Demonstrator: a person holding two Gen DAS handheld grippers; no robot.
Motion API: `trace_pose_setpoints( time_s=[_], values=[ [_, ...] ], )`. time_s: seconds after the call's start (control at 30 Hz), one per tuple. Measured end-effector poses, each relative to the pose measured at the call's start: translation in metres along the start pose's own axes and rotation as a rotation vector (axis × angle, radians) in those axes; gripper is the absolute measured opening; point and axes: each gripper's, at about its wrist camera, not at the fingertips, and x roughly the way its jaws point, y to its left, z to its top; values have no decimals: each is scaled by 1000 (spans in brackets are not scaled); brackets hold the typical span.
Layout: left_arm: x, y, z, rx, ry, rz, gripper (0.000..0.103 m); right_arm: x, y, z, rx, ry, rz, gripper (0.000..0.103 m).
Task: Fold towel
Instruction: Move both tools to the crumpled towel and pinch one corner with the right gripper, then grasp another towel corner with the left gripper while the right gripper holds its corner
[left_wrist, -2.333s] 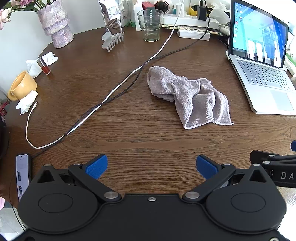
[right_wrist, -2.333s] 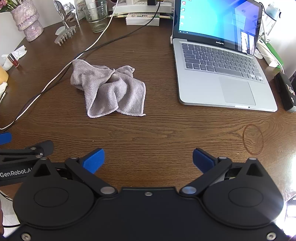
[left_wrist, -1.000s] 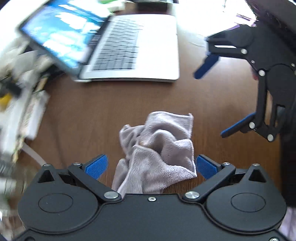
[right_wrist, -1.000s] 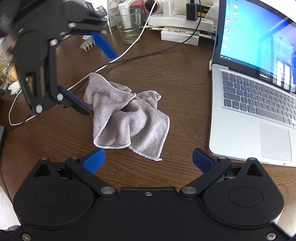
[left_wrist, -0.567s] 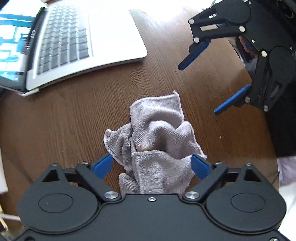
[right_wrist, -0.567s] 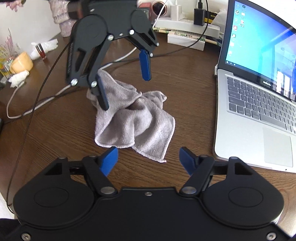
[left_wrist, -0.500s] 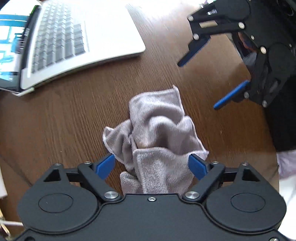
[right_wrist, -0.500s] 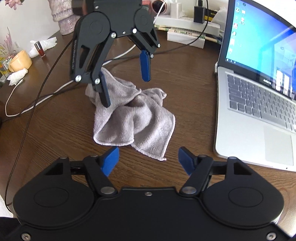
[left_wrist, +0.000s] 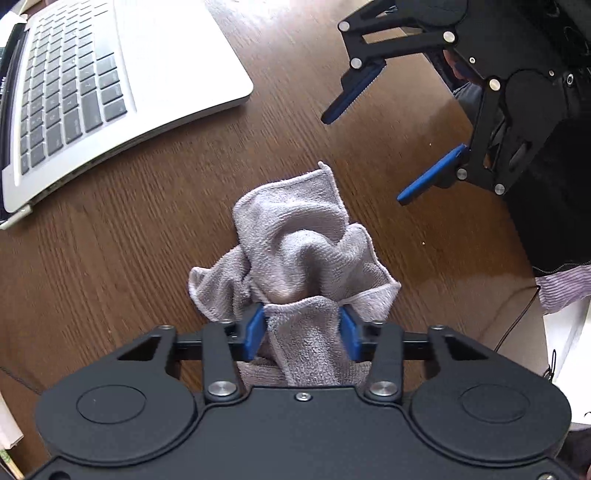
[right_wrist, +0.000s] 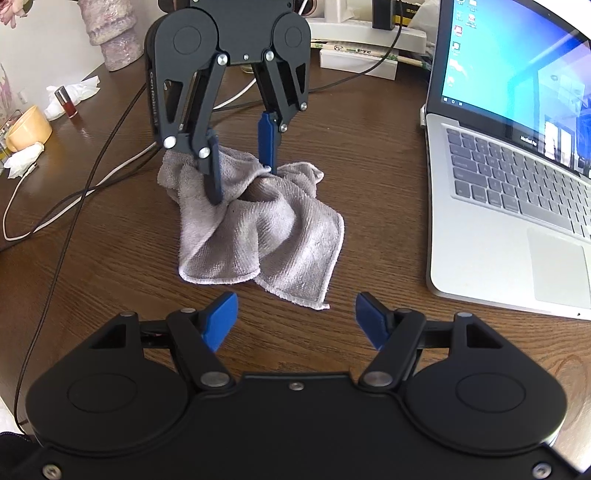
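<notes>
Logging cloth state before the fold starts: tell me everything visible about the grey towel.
The towel is a small grey terry cloth with a stitched hem, crumpled in a loose heap on the brown wooden table beside the laptop. Nothing is folded yet; one hemmed corner lies flat toward the right gripper, which is open and apart from it. The left gripper has closed on a bunched fold at the heap's far side.

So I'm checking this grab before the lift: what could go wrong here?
1. The left claw pinches a bunched fold of the towel, not a corner, so lifting may raise a wad.
2. The right claw is open, holding nothing.
3. The laptop sits close; swinging cloth may brush it.
</notes>
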Motion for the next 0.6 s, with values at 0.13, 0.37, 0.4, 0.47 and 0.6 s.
trace_pose_setpoints(
  time_s=[0.13, 0.37, 0.4, 0.47, 0.6],
  values=[
    [-5, -4, -5, 4, -5, 29, 22, 0, -2, -1, -16, 2, -7, 75],
    [-20, -14, -2, 29, 8, 55, 19, 19, 5, -2, -128, 8, -11, 75],
    [-21, -15, -2, 29, 6, 56, 19, 20, 6, -3, -164, -3, -9, 71],
    [-27, -15, 0, 29, -1, 59, 18, 23, 6, -5, -240, -3, 2, 63],
    [-32, -15, 1, 25, -5, 68, 9, 30, 3, -8, -347, 26, 44, 50]
  ],
)
